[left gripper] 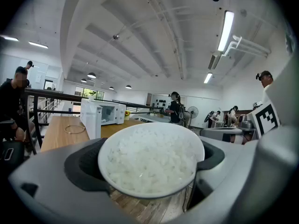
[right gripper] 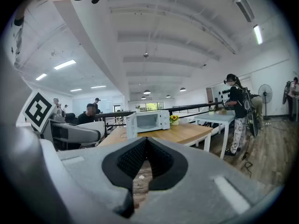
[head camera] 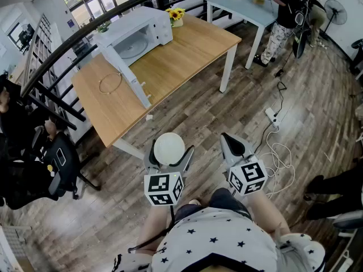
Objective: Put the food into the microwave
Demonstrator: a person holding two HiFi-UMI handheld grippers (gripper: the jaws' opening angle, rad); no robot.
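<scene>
We find the left gripper [head camera: 170, 153] at the lower centre of the head view. Its jaws are spread wide and clamped on either side of a white round bowl of white rice [left gripper: 152, 160]. The bowl sits in the dark notches of both pads and is filled almost to the rim.

The right gripper [right gripper: 145, 143], just right of it in the head view, has its jaws drawn together with nothing between them. Only planking shows through the notch gap.

Both grippers hang over the grey-brown wood-plank floor [head camera: 227, 112], well apart from the light wooden table [head camera: 187, 55] in the upper left of the head view. On that table stands the white microwave oven [head camera: 139, 33], with its door [head camera: 127, 75] swung open toward the table's near edge. A thin ring [head camera: 109, 83] lies left of the door. A small pot of yellow flowers [head camera: 177, 17] stands beside the microwave's far end.
</scene>
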